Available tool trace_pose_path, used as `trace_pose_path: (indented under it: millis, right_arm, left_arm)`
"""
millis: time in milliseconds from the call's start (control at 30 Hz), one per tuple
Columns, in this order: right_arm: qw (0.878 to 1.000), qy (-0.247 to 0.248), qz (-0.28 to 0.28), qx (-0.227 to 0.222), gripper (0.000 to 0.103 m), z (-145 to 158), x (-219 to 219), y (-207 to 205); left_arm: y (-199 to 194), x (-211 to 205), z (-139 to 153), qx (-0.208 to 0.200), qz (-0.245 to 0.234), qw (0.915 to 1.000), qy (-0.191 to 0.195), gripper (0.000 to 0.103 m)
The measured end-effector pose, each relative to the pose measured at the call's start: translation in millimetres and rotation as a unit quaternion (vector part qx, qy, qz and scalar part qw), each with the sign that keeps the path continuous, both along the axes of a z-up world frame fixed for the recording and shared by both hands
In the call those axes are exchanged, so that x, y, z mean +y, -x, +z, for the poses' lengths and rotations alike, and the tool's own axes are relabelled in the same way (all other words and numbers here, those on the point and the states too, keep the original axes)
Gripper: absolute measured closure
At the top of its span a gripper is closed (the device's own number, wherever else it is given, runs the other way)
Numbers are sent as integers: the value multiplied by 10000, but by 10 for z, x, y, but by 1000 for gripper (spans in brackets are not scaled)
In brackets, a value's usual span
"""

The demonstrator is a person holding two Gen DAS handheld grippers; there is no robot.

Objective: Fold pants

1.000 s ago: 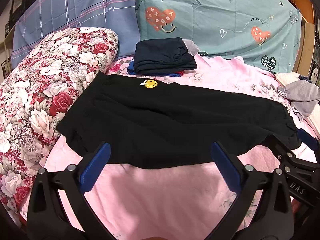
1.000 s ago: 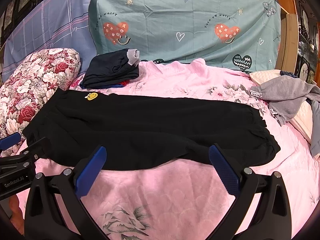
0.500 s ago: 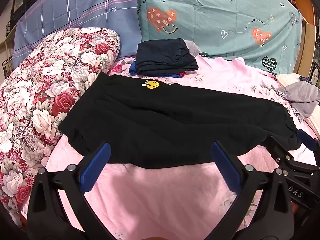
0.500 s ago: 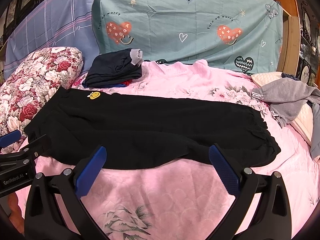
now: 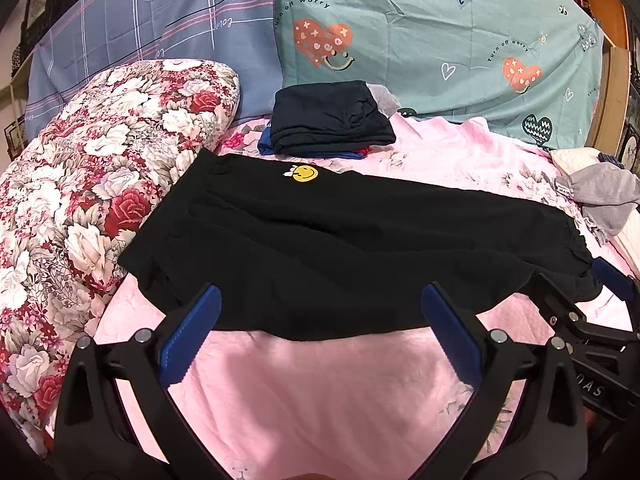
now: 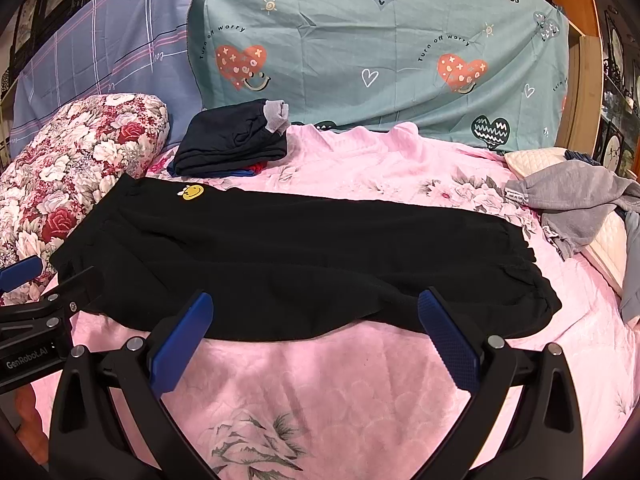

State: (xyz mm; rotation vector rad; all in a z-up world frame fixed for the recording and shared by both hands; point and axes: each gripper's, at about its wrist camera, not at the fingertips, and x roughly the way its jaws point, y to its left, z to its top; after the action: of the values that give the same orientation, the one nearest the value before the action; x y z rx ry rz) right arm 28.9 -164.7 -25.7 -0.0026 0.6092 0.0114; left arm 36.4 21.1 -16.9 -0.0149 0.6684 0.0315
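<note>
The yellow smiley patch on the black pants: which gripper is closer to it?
Left. The left gripper sits by the waistband end bearing the smiley patch; the right gripper hovers toward the cuffs.

Black pants (image 5: 360, 248) (yellow smiley patch (image 5: 305, 173)), pink floral bedsheet (image 5: 320, 392), red-and-white rose pillow (image 5: 92, 176), teal heart-print cloth (image 5: 440, 40)

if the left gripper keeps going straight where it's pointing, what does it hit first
Probably the near edge of the black pants, lying just beyond the open left gripper; depth is uncertain, so it might touch the pink sheet first.
</note>
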Motion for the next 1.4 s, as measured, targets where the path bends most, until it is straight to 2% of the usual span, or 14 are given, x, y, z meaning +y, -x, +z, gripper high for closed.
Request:
trace_pose_path:
  millis: [300, 367, 500, 733, 833, 900, 1033, 1067, 1167, 1233, 1267, 1300, 1333, 1400]
  right_arm:
    - [10000, 0, 27, 13, 1, -1, 18, -4]
    - [10000, -13, 35, 62, 1, -31, 13, -16]
    - [9989, -71, 159, 436, 1, -172, -58, -89]
    - [9976, -195, -173, 637, 1, -333, -391, -144]
    - [9971, -196, -198, 701, 1, -368, -480, -184]
    - [9965, -242, -269, 760, 1, -401, -552, -208]
    - [9945, -389, -448, 866, 1, -447, -668, -270]
    - [9942, -393, -488, 875, 1, -457, -680, -285]
    - [9940, -392, -482, 896, 1, -466, -668, -315]
    - [9941, -390, -447, 904, 1, -464, -652, -336]
    - [9942, -387, -433, 901, 1, -461, -648, -343]
    - [9943, -379, -415, 904, 1, -460, -649, -348]
    - [9942, -377, -412, 923, 1, -463, -659, -357]
    - [9931, -407, -436, 1006, 1, -471, -719, -372]
  left_arm:
    - [-15, 35, -35, 67, -55, 9999, 58, 2]
    - [-58, 68, -110, 213, -92, 9997, 125, 2]
    - [-257, 312, -413, 943, -114, 9952, 229, 2]
    - [-464, 1277, -613, 1342, 641, 9861, 737, 2]
    - [-588, 1571, -708, 1584, 996, 9801, 667, 2]
    - [-659, 1749, -770, 1759, 1221, 9731, 854, 3]
    - [-812, 1964, -861, 1857, 1391, 9654, 1188, 6]
    - [-863, 1997, -884, 1902, 1390, 9634, 1281, 8]
    - [-991, 2053, -973, 2076, 1351, 9582, 1430, 29]
    - [-1088, 2059, -1001, 2105, 1410, 9579, 1352, 35]
    - [-1114, 2055, -997, 2103, 1395, 9583, 1340, 51]
    - [-1161, 2043, -990, 2070, 1393, 9601, 1262, 75]
    - [-1179, 2036, -984, 2059, 1404, 9604, 1247, 84]
    - [-1207, 1998, -979, 2034, 1422, 9613, 1200, 92]
